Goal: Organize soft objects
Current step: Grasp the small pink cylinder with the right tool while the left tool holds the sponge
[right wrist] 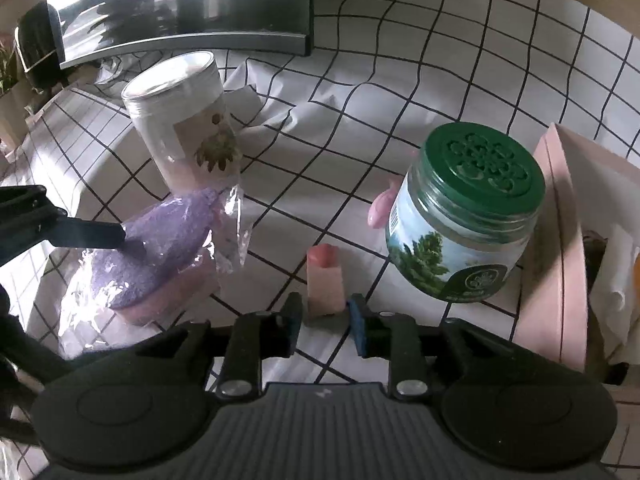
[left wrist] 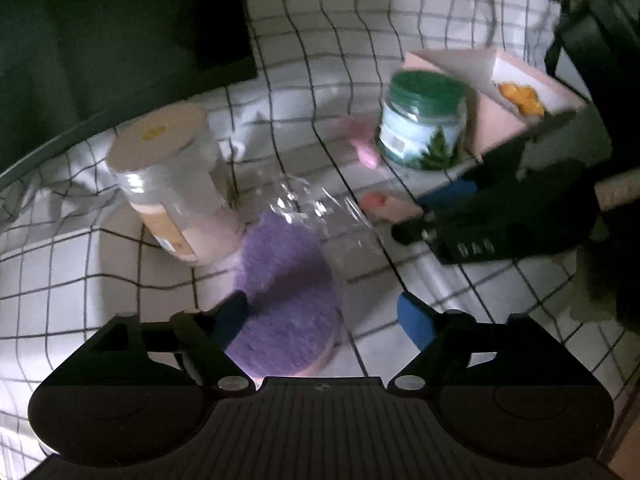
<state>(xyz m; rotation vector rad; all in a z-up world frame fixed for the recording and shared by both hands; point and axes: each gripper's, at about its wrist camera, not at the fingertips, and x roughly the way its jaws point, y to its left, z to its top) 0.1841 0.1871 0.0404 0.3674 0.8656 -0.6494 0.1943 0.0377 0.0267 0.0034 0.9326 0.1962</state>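
Straddling purple sponge (left wrist: pixel 286 292), left gripper (left wrist: pixel 324 316) gapes wide; right gripper (right wrist: pixel 324 322) brackets pink block (right wrist: pixel 325 280) left of green-lidded jar (right wrist: pixel 464 216), contact unclear.

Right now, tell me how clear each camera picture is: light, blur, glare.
Left wrist view: dim and smeared by motion blur; the green-lidded jar and purple sponge are soft-edged. Right wrist view: brighter and sharper, with glare on the plastic wrap and the dark screen; grid lines bend from fisheye distortion.
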